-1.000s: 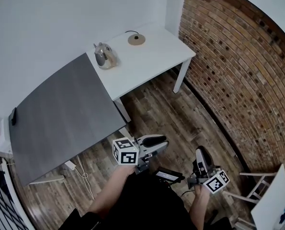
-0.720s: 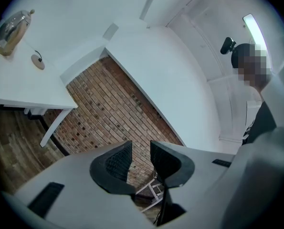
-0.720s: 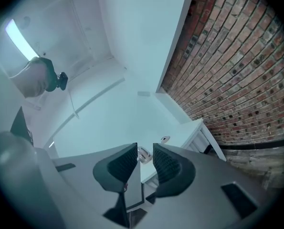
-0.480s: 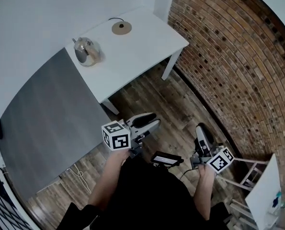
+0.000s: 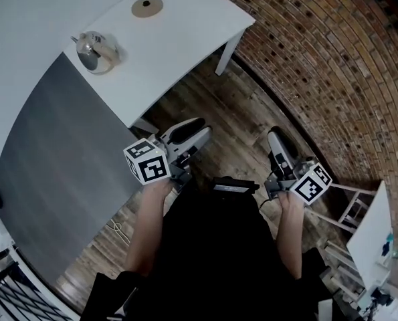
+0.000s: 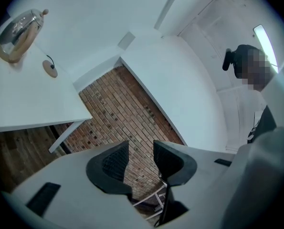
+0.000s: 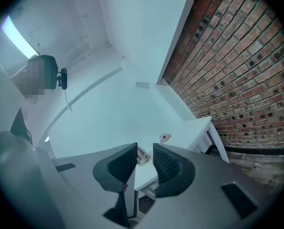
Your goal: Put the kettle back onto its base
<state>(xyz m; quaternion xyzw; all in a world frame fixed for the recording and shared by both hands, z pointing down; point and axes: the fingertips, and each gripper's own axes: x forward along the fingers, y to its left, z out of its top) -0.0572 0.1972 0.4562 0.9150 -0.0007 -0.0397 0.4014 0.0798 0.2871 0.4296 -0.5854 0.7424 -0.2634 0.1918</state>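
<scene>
Hanging well apart from the kettle point(image 5: 95, 51) — left claw point(image 5: 197, 130), empty, just opening; right claw point(image 5: 274, 139) parted, empty.

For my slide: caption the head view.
Kettle stands apart from its base on the white table, not yet replaced.
</scene>
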